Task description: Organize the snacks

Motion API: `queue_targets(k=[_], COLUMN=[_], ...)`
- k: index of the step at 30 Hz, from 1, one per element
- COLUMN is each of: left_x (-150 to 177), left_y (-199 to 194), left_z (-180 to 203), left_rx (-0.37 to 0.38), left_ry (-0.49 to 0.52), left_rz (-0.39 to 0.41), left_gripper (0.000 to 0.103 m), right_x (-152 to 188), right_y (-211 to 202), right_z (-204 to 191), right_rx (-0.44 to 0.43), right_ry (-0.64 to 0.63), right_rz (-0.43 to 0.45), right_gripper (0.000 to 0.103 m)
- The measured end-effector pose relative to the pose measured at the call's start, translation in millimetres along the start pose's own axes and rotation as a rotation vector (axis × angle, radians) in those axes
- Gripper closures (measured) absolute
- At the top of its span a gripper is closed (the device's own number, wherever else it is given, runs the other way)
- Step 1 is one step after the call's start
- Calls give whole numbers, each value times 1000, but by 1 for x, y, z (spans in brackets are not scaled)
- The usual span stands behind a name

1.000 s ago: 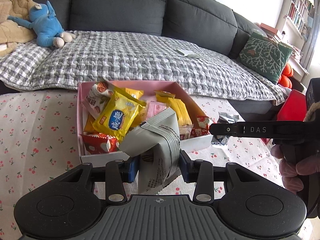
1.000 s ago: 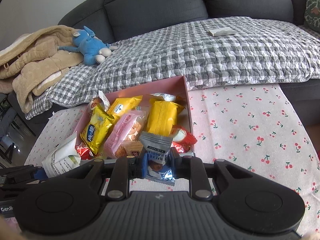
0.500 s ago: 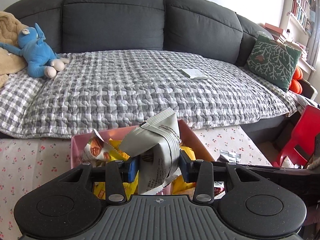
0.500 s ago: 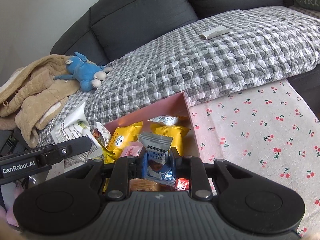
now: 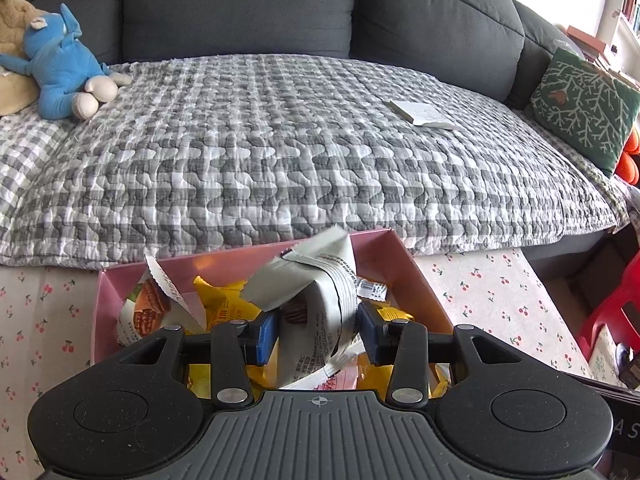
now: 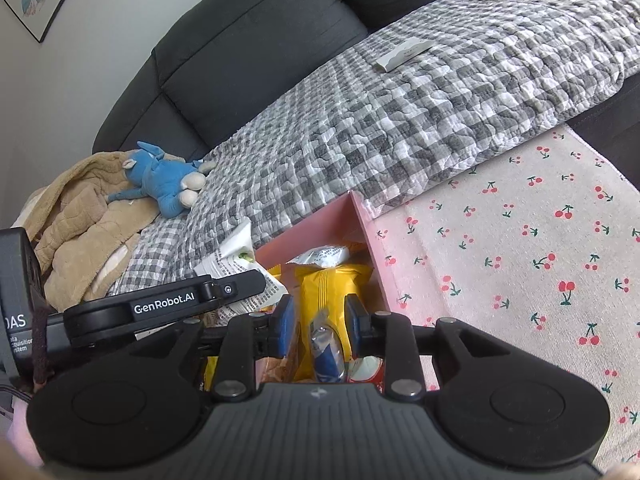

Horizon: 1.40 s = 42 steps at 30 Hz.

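Note:
A pink box [image 5: 404, 258] full of snack packets sits on the cherry-print table by the sofa. My left gripper [image 5: 318, 330] is over the box, its pads a little apart around a grey-white snack packet [image 5: 320, 292] that hangs loosely between them. My right gripper [image 6: 319, 322] is over the box's right side [image 6: 362, 224], jaws parted, with a grey and blue snack packet [image 6: 326, 350] dropping between them onto a yellow packet [image 6: 328, 284]. The left gripper's arm [image 6: 168, 304] and its packet show at the left of the right wrist view.
A cherry-print cloth [image 6: 520, 264] covers the table right of the box. Behind is a dark sofa with a checked quilt [image 5: 300, 136], a blue plush toy [image 5: 60, 64], a beige blanket [image 6: 80, 216], a green cushion [image 5: 584, 108] and a white card [image 5: 424, 114]. A red stool [image 5: 616, 308] stands at right.
Both grippers moved forward and down over the box. The right jaws opened and the grey-blue packet slipped down. The left jaws widened around the grey-white packet.

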State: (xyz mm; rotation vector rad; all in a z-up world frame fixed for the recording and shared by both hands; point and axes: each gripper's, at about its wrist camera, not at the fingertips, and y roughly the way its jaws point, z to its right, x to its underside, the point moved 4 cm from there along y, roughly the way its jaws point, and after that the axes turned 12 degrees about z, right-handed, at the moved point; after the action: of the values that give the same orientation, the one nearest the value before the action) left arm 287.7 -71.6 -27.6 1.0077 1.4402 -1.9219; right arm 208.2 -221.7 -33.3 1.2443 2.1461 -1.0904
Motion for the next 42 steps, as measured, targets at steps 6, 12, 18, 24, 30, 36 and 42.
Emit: queue_targets(k=[6, 12, 18, 24, 30, 36, 42], left_x=[-2, 3, 7, 14, 24, 38, 58], left_y=[-5, -22, -44, -71, -97, -119, -136], left_z=[3, 4, 0, -6, -7, -6, -13], left_rx=[13, 25, 29, 34, 37, 39, 1], left_ry=[13, 30, 31, 35, 60, 74, 37], left_rz=[16, 20, 28, 40, 44, 46, 29], left_gripper=[55, 52, 47, 37, 30, 18, 7], right_x=[-1, 0, 2, 8, 13, 19, 27], right_y=[-3, -9, -18, -28, -39, -50, -59], right_z=[3, -3, -8, -18, -26, -32, -36], right_rx=[15, 14, 15, 11, -3, 2, 24], right_ry=[10, -10, -39, -80, -105, -153, -200], right_rz=[7, 12, 12, -3, -11, -21, -33], right_gripper=[65, 58, 52, 45, 38, 25, 8])
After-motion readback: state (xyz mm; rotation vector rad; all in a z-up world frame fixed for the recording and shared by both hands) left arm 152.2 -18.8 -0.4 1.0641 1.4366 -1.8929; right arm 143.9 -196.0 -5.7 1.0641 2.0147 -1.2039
